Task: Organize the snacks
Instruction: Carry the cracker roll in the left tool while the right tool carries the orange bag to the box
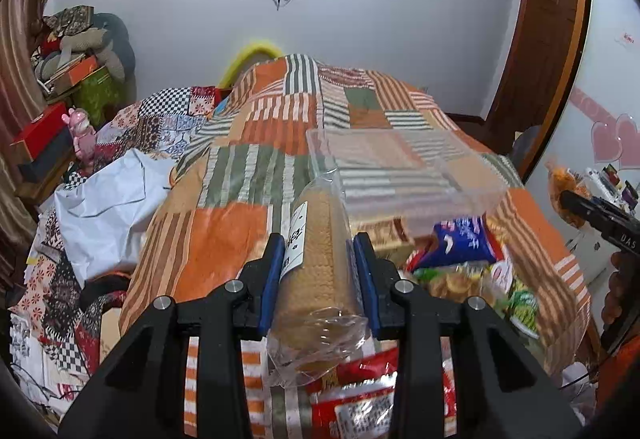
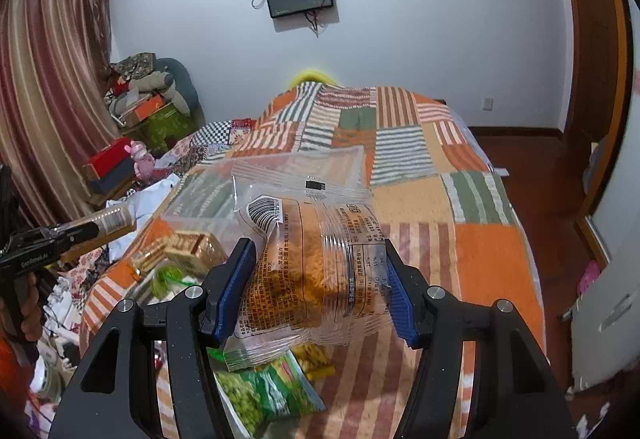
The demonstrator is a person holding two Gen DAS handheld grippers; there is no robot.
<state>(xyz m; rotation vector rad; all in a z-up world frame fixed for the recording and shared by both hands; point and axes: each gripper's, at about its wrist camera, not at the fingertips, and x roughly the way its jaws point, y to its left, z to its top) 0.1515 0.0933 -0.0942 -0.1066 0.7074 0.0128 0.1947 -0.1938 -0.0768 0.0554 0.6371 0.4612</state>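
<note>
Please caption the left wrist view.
Left tongs grip a clear-wrapped biscuit roll above the patchwork bedspread.

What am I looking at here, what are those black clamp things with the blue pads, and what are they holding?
Those are hand-held tongs, one in each of a person's hands, not a robot arm. Each carries a wide-angle camera looking forward along its fingers, so you get one picture per hand.

In the left hand's picture, the left tongs are shut on a long clear-wrapped roll of tan biscuits. The right tongs show at that picture's right edge.

In the right hand's picture, the right tongs grip a clear bag of orange snacks.

Both are above a bed with an orange, green and white striped patchwork blanket. On it lie a clear plastic box and loose snack packets, among them a green packet, a blue packet and a red packet.
</note>
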